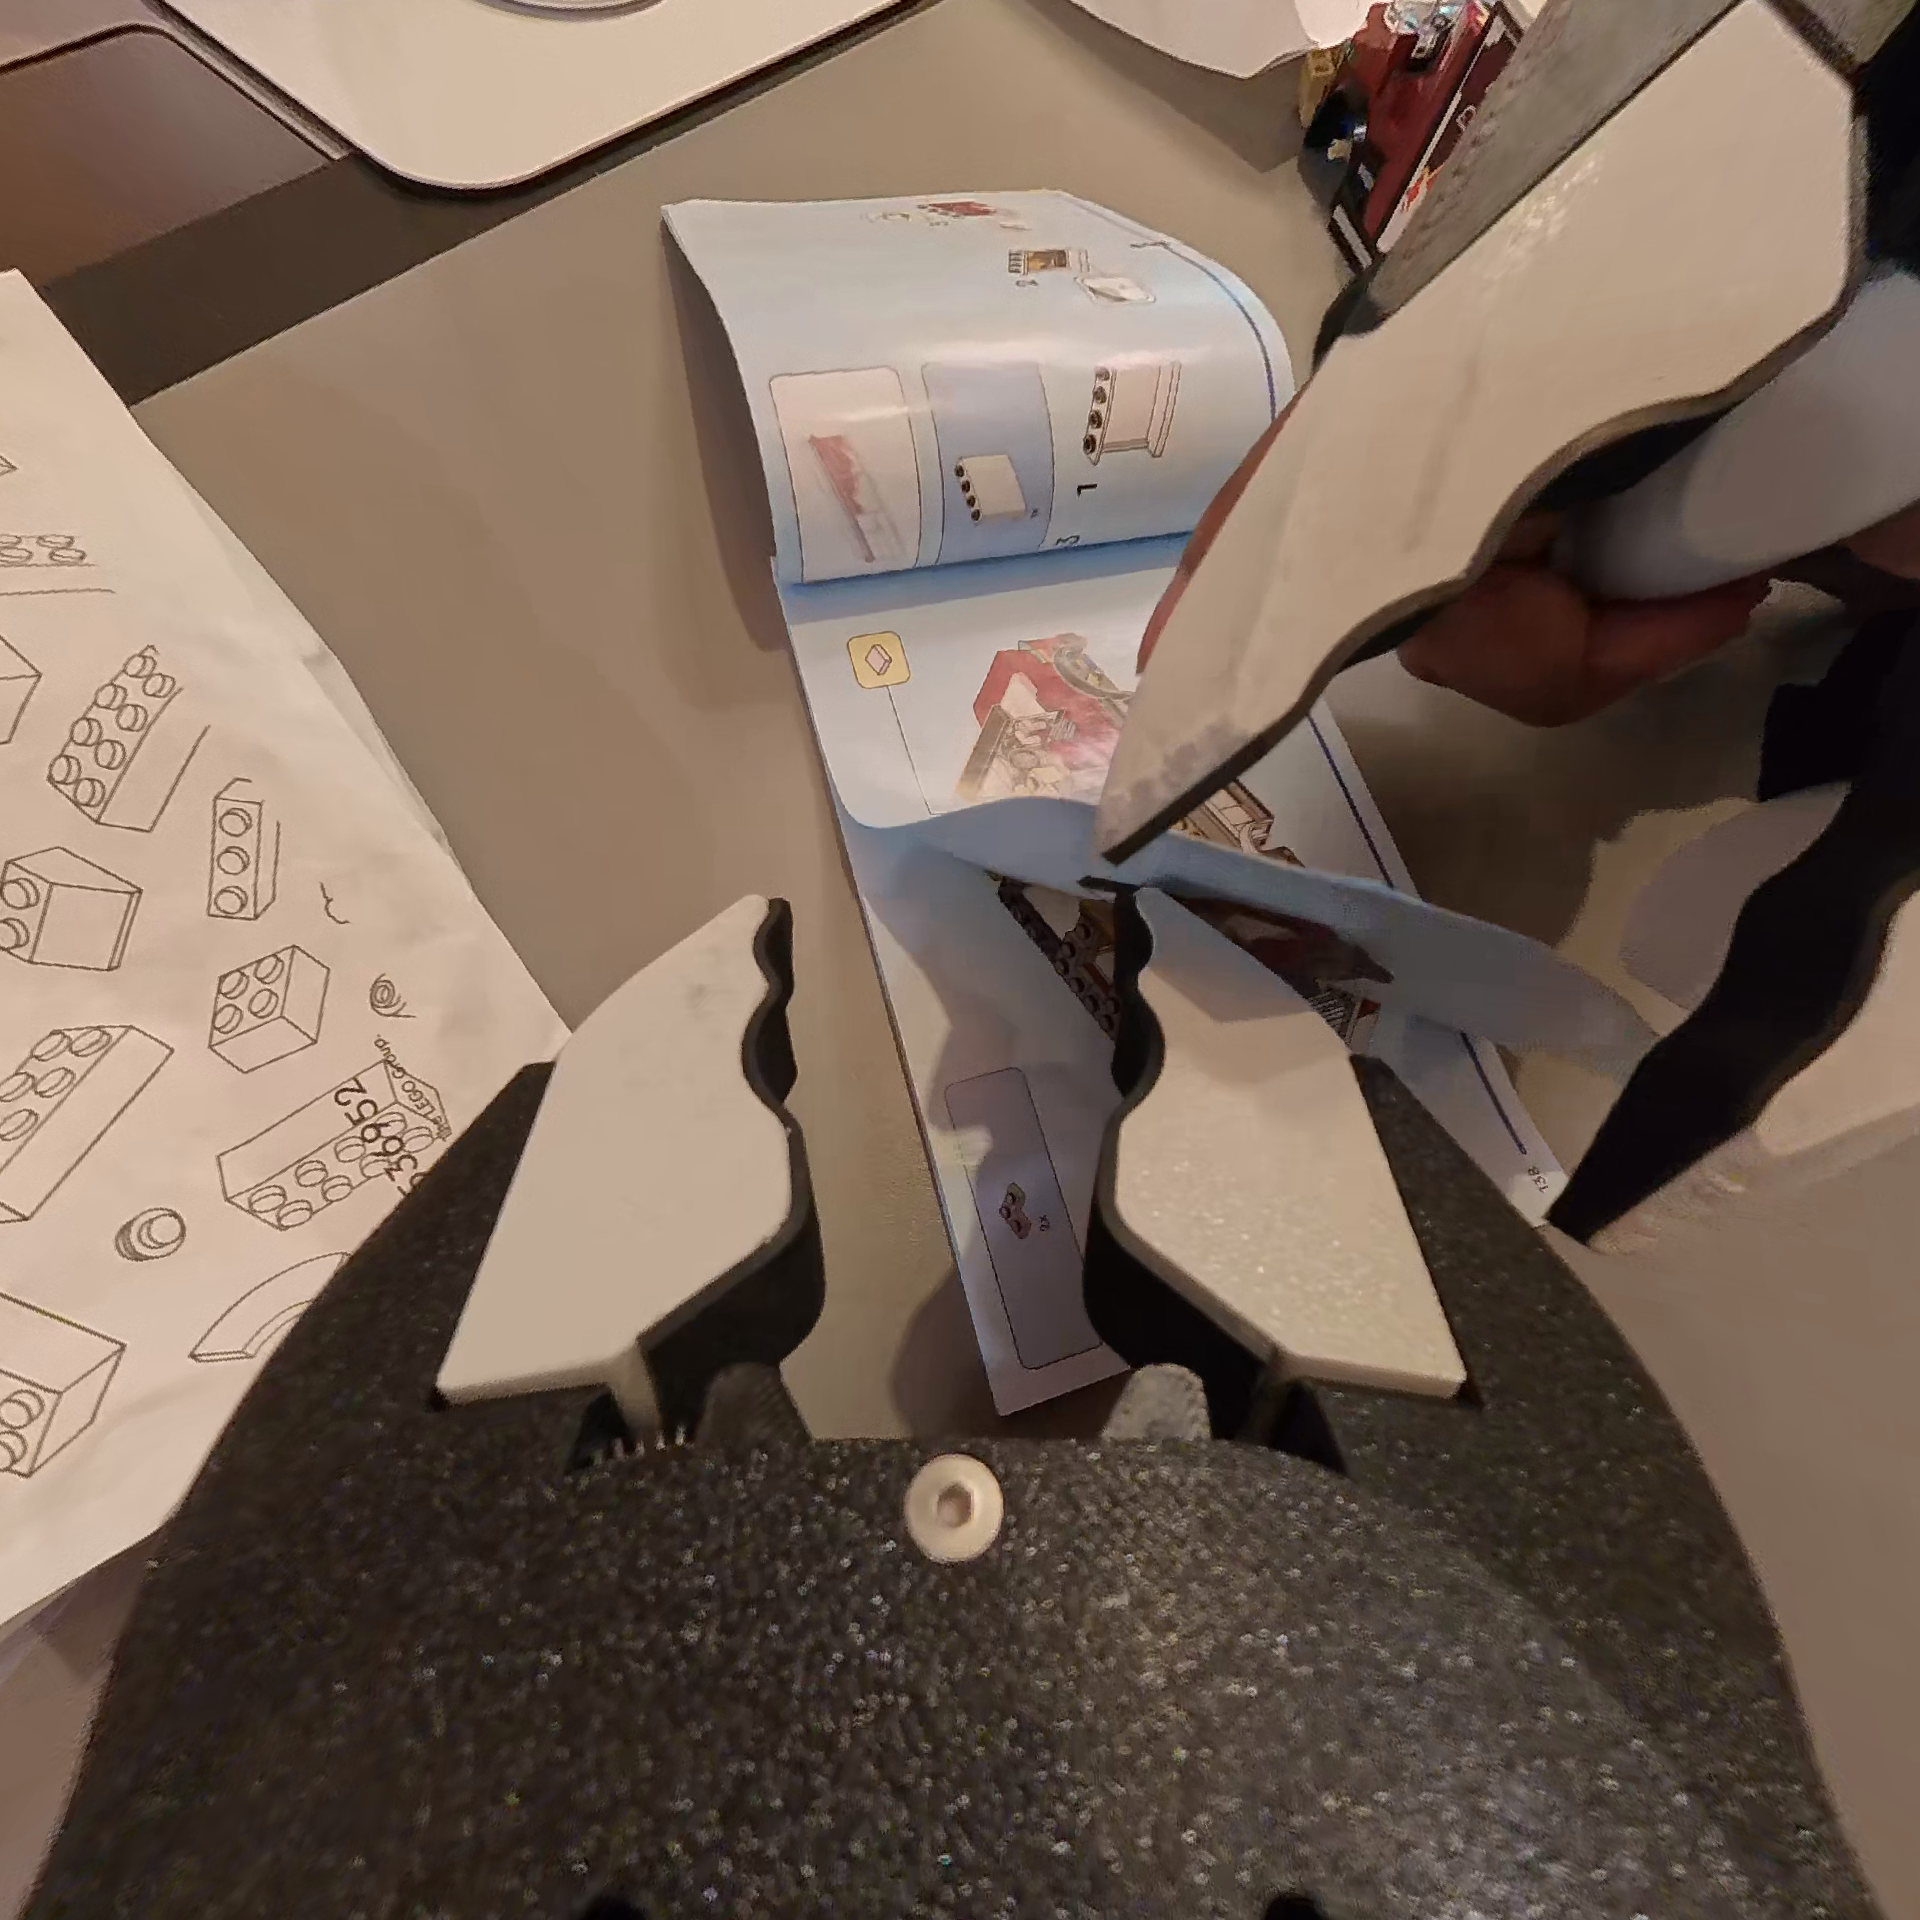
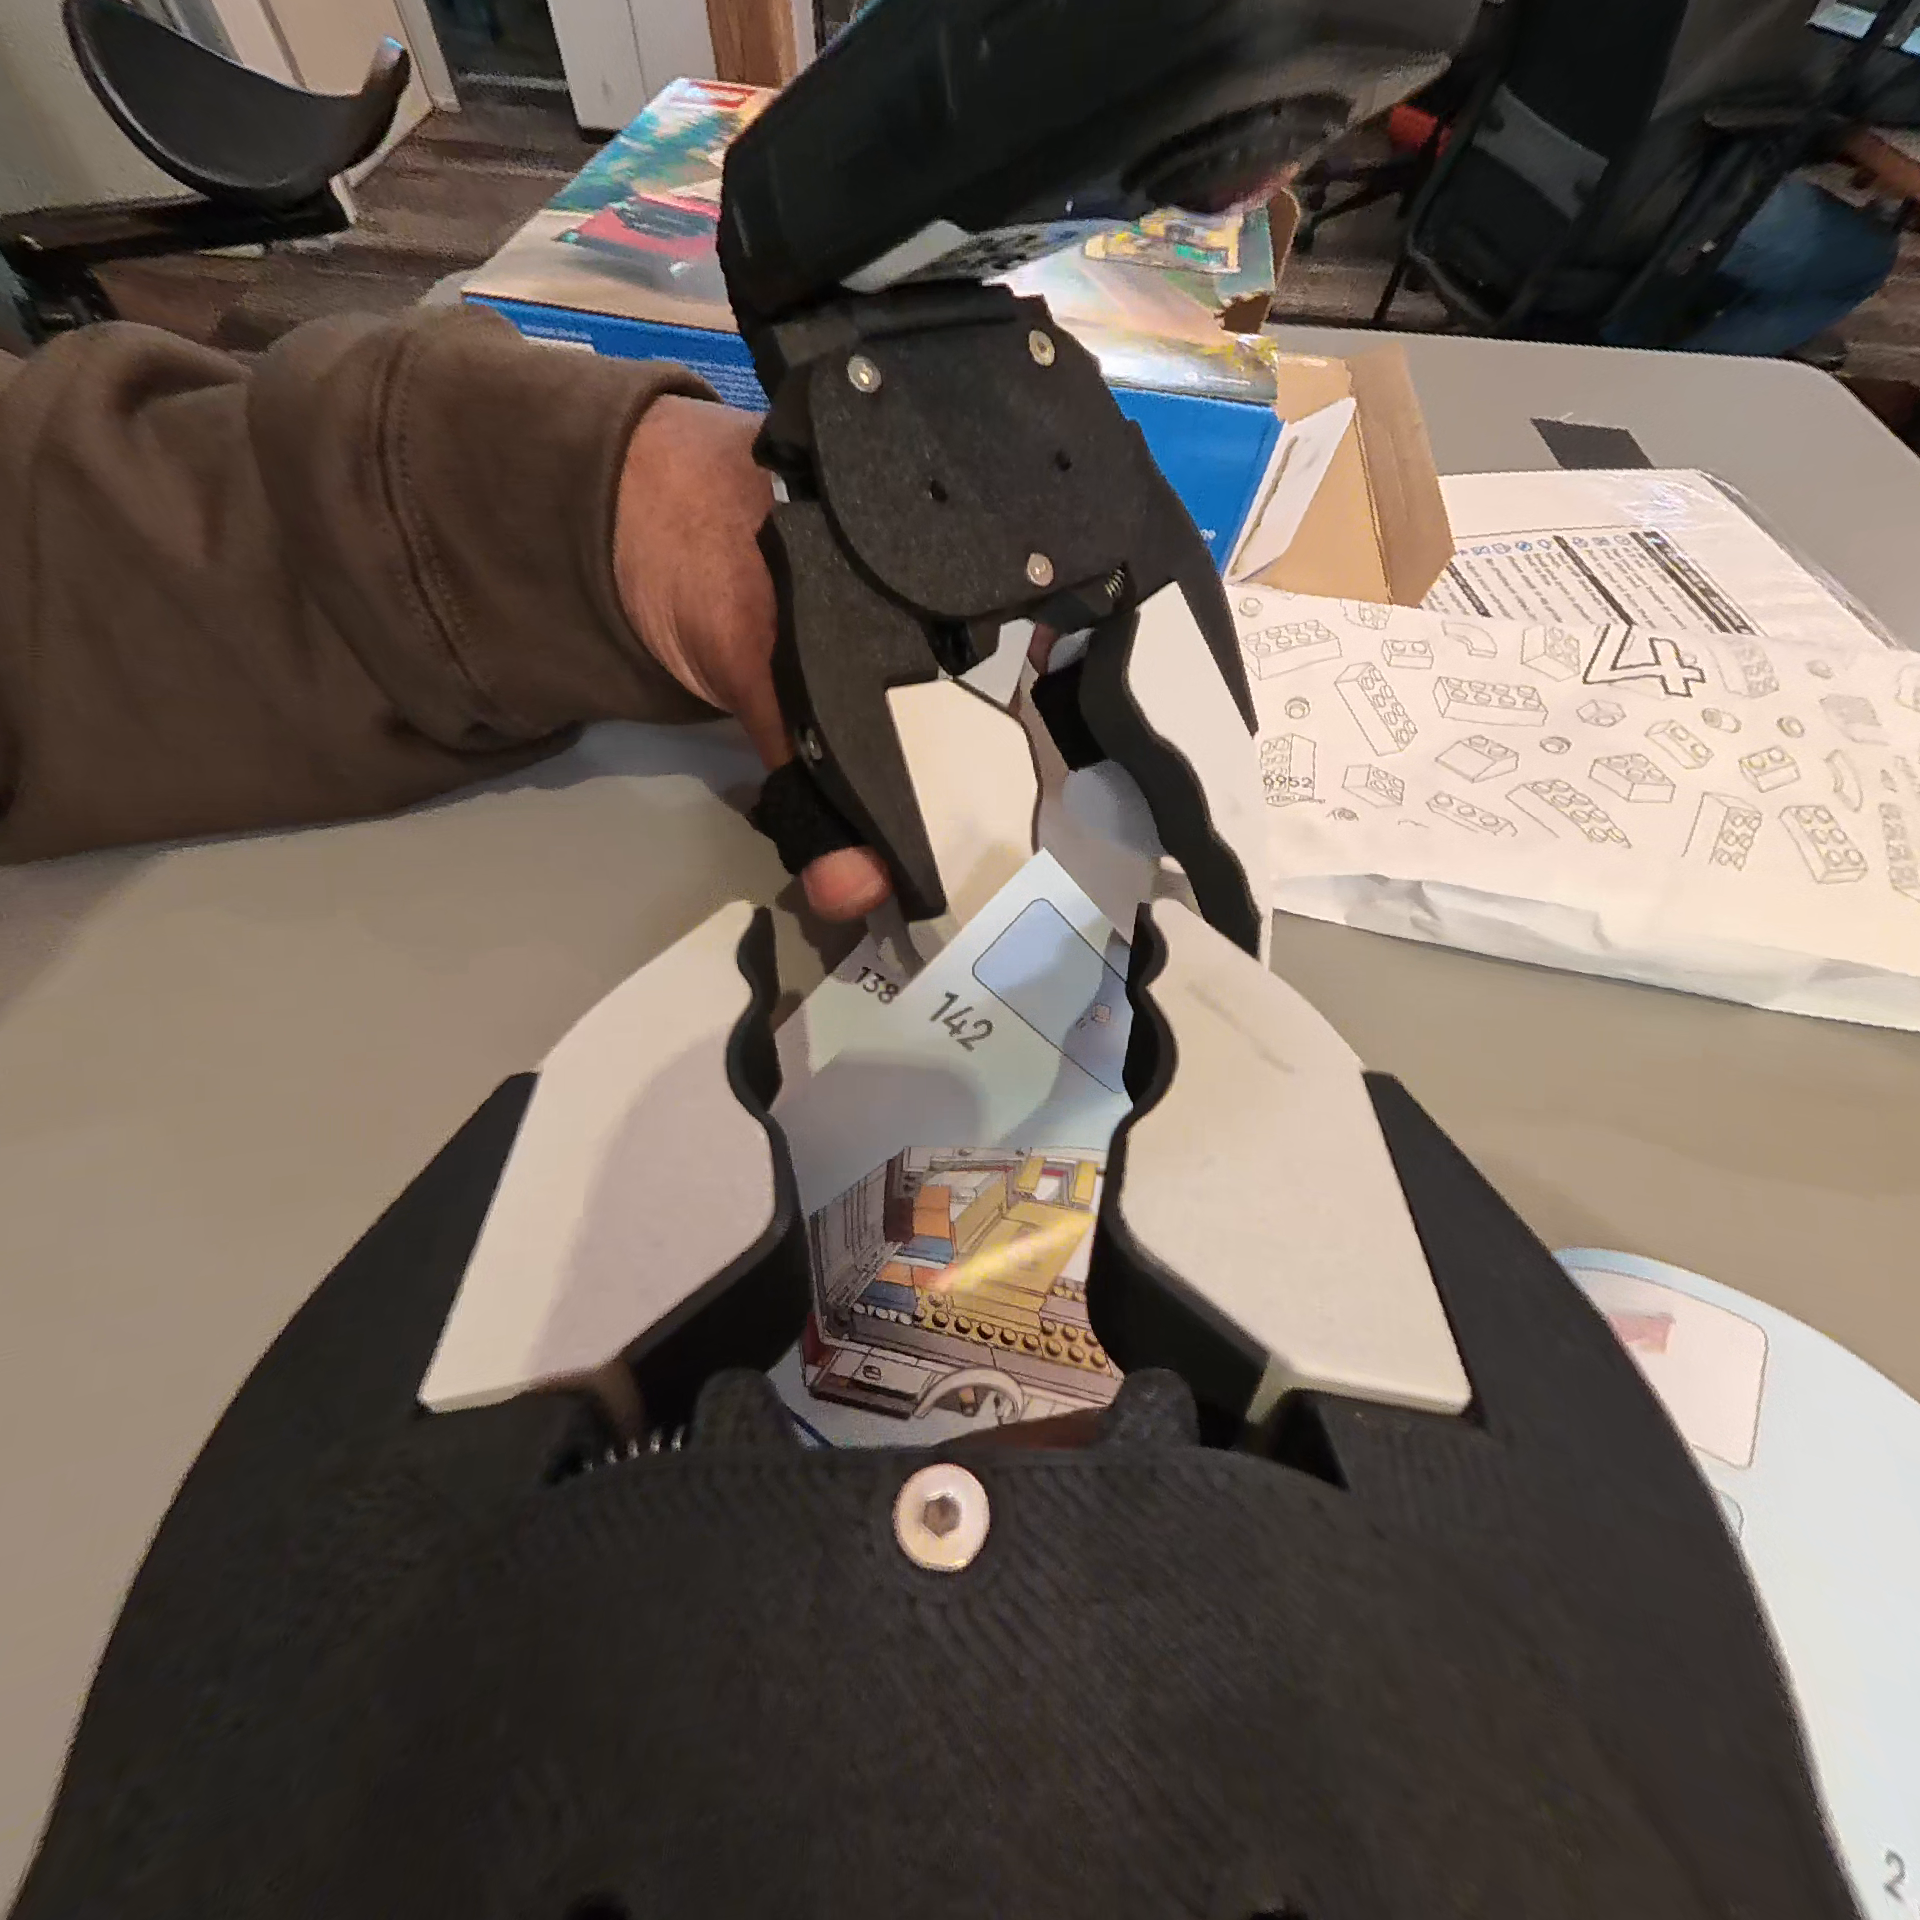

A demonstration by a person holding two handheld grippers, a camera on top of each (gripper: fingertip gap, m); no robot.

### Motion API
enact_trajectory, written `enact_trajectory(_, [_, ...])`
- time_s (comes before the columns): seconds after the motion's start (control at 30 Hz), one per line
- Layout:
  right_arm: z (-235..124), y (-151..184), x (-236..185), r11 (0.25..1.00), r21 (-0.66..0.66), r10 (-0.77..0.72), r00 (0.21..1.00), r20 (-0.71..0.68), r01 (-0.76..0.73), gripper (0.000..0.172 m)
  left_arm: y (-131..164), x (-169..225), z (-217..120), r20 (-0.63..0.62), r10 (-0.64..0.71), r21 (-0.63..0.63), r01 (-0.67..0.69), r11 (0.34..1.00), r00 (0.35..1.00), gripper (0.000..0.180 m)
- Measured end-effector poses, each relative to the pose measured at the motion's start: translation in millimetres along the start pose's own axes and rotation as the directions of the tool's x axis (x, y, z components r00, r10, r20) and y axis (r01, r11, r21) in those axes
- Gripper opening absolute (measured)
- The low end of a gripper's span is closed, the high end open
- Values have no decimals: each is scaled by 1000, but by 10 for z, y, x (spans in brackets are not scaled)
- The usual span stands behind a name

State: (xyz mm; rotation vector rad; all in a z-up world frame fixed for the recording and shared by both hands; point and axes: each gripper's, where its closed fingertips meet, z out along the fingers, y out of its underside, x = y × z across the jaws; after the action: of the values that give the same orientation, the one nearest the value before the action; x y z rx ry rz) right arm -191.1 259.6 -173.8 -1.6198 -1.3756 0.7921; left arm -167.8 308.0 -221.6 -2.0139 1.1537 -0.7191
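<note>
An open building-instruction booklet (image 1: 987,436) with pale blue pages lies on the grey table (image 1: 520,623). My left gripper (image 1: 951,914) is open over the booklet's near end, its right fingertip (image 1: 1132,925) above the page. It grips nothing. My right gripper (image 1: 1351,1039) comes in from the upper right, open. A lifted, curling page (image 1: 1455,935) passes between its two fingers, which do not press on it. In the right wrist view the booklet's page (image 2: 966,1039) shows between my right gripper's (image 2: 951,925) open fingers. The left gripper (image 2: 1081,920) points down at the booklet's far end, held by a hand in a brown sleeve (image 2: 312,540).
A white paper bag printed with brick drawings (image 1: 156,831) lies left of the booklet; it also shows in the right wrist view (image 2: 1610,748). A blue box (image 2: 644,270) with an open cardboard flap stands behind. A red brick model (image 1: 1403,114) sits at the far right. White sheets (image 1: 520,83) lie at the back.
</note>
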Motion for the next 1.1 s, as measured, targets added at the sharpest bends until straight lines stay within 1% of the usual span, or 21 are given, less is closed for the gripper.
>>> enact_trajectory(0.47, [-121,115,99,999,36,34,996,-79,-31,65,57,-39,21,11,-14,-25,15,1000,1000,59])
enact_trajectory(0.87, [-150,146,111,998,47,46,995,-86,-42,62,78,-40,27,9,-16,-35,16,999,1000,59])
enact_trajectory(1.1, [-158,163,98,997,50,62,996,-68,-59,61,86,-39,25,6,-18,-38,18,999,1000,59])
